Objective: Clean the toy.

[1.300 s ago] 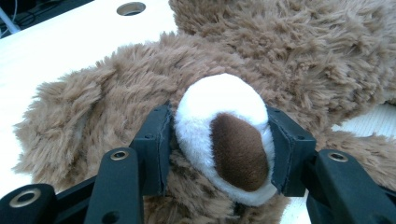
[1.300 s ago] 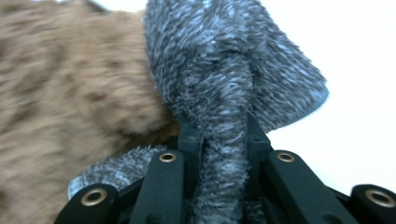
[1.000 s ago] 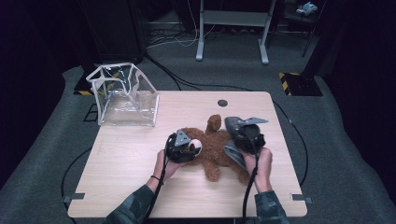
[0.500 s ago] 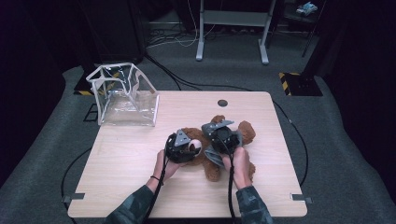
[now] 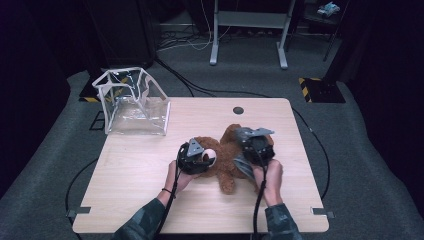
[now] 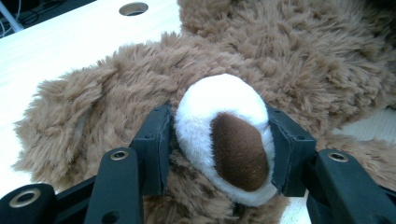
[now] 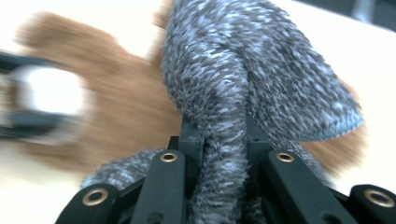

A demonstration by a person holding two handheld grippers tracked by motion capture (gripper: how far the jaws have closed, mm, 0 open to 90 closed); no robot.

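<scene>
A brown teddy bear (image 5: 226, 169) lies in the middle of the table (image 5: 135, 200). My left gripper (image 5: 206, 159) is at its head, and its jaws are shut on the bear's white muzzle (image 6: 219, 116), one pad on each side. The bear's brown fur (image 6: 299, 70) spreads out behind the muzzle. My right gripper (image 5: 246, 159) hovers over the bear's right side, shut on a grey fuzzy piece of cloth (image 7: 261, 70) that folds up between its jaws (image 7: 225, 140). The same cloth (image 5: 241, 167) hangs beside the right hand. Behind it the bear (image 7: 116, 116) is blurred.
A clear plastic bag (image 5: 132, 102) with white edging stands open at the table's back left corner. A round cable hole (image 5: 238, 110) sits near the back edge. Cables run over the grey carpet around the table, and a metal stand (image 5: 247, 30) is behind it.
My right gripper swung left over the bear with the grey cloth, then came back to the right. The left gripper stayed on the muzzle.
</scene>
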